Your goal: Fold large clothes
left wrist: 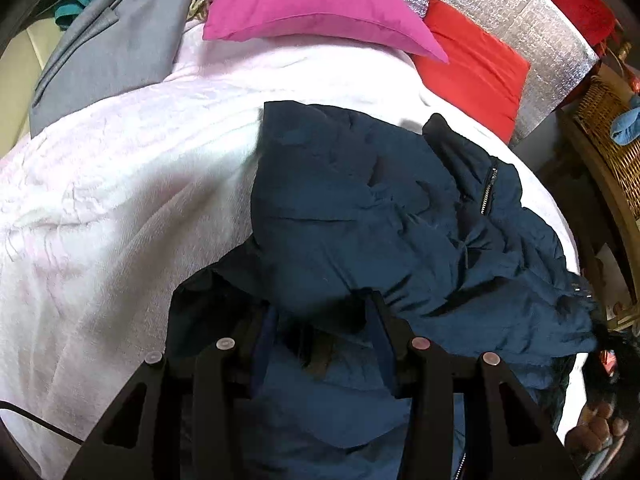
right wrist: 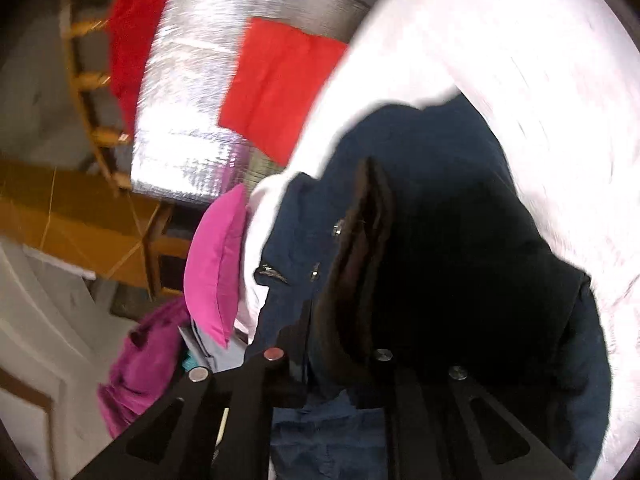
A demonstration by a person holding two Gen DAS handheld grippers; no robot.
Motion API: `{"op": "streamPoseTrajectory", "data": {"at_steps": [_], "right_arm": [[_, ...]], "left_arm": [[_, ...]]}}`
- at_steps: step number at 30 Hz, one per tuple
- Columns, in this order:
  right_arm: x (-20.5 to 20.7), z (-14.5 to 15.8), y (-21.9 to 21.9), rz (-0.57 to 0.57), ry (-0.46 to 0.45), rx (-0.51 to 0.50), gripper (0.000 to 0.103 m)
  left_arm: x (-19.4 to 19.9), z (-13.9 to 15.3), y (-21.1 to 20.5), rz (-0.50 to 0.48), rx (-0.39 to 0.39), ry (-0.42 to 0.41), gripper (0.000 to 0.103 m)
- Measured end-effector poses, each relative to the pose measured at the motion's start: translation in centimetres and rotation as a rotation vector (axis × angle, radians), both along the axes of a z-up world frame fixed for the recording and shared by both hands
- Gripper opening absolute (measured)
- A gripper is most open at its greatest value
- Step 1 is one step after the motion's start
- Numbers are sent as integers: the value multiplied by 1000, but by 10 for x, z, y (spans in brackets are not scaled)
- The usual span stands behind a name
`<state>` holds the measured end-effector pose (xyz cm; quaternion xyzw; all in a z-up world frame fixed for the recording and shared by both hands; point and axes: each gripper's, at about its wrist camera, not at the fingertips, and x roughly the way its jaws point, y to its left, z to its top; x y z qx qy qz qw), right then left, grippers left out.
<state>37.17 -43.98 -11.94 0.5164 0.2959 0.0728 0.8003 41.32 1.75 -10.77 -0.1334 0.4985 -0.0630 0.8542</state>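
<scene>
A dark blue padded jacket [left wrist: 360, 208] lies bunched on the pale pink blanket [left wrist: 120, 200] of a bed, its zip pocket at the right. My left gripper [left wrist: 320, 320] is shut on a fold of the jacket and the fabric drapes over both fingers. In the right wrist view the same jacket [right wrist: 420, 240] fills the middle, with a dark brown lining edge [right wrist: 360, 264] standing up. My right gripper [right wrist: 332, 368] is shut on the jacket, fingertips buried in the cloth. The view is tilted and blurred.
A magenta pillow [left wrist: 312, 4] and a red pillow [left wrist: 476, 64] lie against a silver quilted headboard [left wrist: 520, 12]. A grey garment [left wrist: 112, 52] lies at the far left. A wicker basket [left wrist: 612, 128] stands right of the bed. A purple garment [right wrist: 140, 364] hangs off the bed side.
</scene>
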Motion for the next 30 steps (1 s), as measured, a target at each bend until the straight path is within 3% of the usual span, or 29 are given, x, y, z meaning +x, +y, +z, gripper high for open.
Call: {"op": "streamPoseTrajectory", "data": {"at_steps": [2, 4, 6, 8, 11, 23, 25, 30], "right_arm": [[-8, 10, 5, 7, 6, -56, 13], [-8, 7, 4, 19, 72, -109, 13], [-1, -10, 6, 31, 178, -159, 17], [7, -20, 6, 56, 221, -164, 17], [7, -24, 0, 64, 226, -140, 18], [6, -34, -7, 66, 233, -39, 25], [5, -32, -5, 62, 230, -57, 25], [5, -13, 7, 40, 217, -229, 24]], "left_arm": [[2, -2, 0, -4, 8, 12, 46], [6, -8, -1, -11, 26, 43, 46], [9, -13, 1, -11, 19, 63, 46], [10, -11, 3, -6, 10, 67, 47], [9, -9, 1, -14, 25, 55, 47], [-3, 0, -21, -61, 211, -32, 52], [-6, 1, -24, -68, 240, -46, 52], [-5, 2, -28, -75, 273, -62, 52]]}}
